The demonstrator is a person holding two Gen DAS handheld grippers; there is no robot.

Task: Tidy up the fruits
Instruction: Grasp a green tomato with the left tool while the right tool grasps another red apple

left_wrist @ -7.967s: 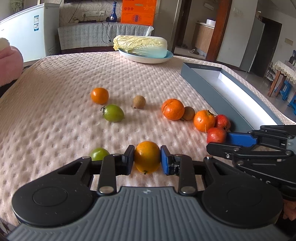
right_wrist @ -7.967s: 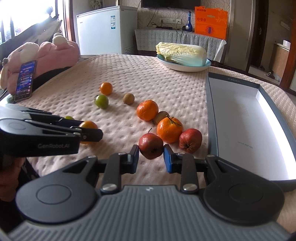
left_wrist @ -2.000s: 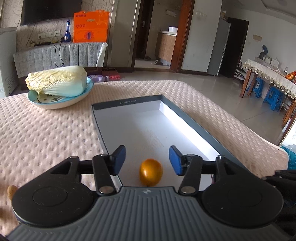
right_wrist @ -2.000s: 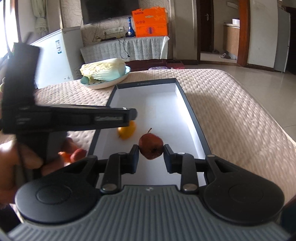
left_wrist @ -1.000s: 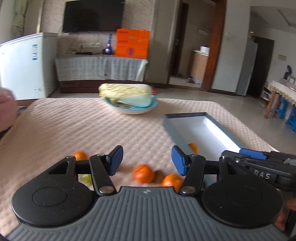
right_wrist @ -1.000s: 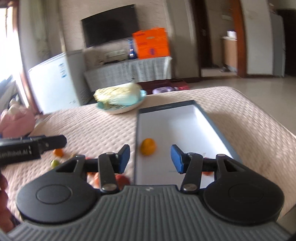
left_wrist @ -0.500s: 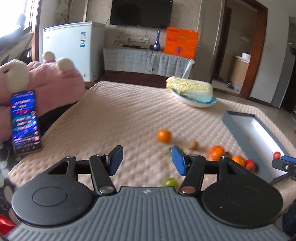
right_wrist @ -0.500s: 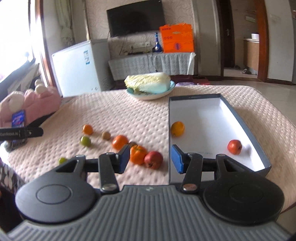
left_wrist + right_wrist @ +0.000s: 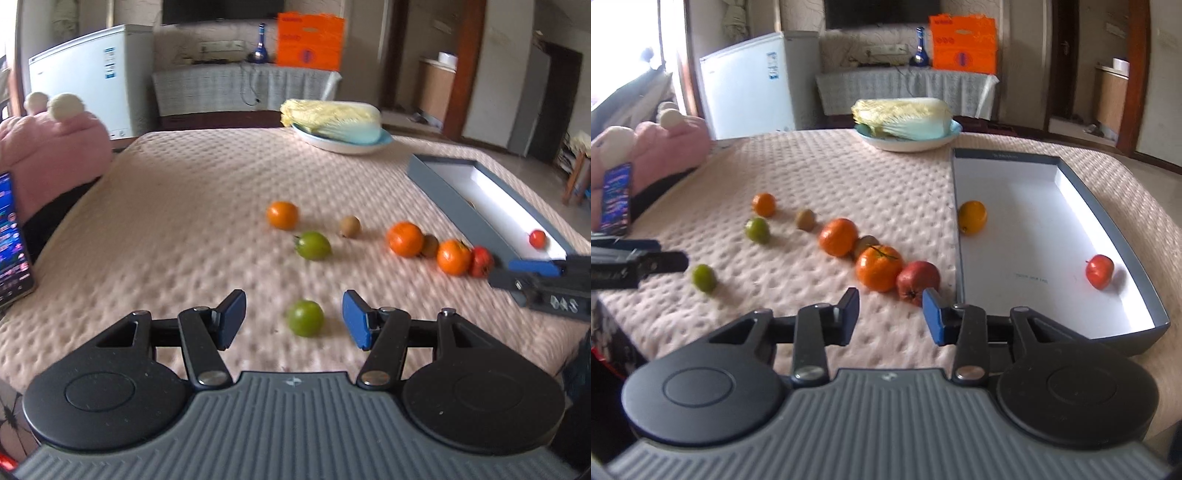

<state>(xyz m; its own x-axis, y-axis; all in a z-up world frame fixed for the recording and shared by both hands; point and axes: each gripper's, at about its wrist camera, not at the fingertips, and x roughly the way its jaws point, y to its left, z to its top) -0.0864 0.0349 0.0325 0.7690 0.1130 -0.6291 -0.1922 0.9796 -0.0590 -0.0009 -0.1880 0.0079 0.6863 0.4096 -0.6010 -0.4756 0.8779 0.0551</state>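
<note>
Across the whole scene spreads a surface point(image 9: 849, 177) covered in a pink, bumpy quilted cloth. On its right side lies a long grey box point(image 9: 1108, 206) with a white inside. Two fruits sit in it: a yellow-orange one point(image 9: 972, 216) against the left wall toward the far end, and a small red one point(image 9: 1100, 271) near the right wall at the near end. At the far edge a pale cabbage point(image 9: 901, 117) rests on a light blue plate point(image 9: 955, 130). On the left sits a pink plush toy point(image 9: 665, 144) with a lit phone point(image 9: 616, 199) propped in front of it.

Loose fruit lies on the cloth left of the box. A red fruit point(image 9: 918, 282) touches an orange point(image 9: 880, 268), which touches a second orange point(image 9: 837, 236), with a small brown fruit point(image 9: 865, 244) tucked behind. Farther left are another brown fruit point(image 9: 805, 219), a small orange point(image 9: 763, 204) and a green fruit point(image 9: 757, 230).

The left gripper point(image 9: 293, 319) has its jaws apart, with a small green fruit point(image 9: 306, 318) lying between the pads, untouched. The right gripper point(image 9: 890, 315) has just been closing but its jaws are apart and hold nothing; the red fruit lies just beyond its right pad.
</note>
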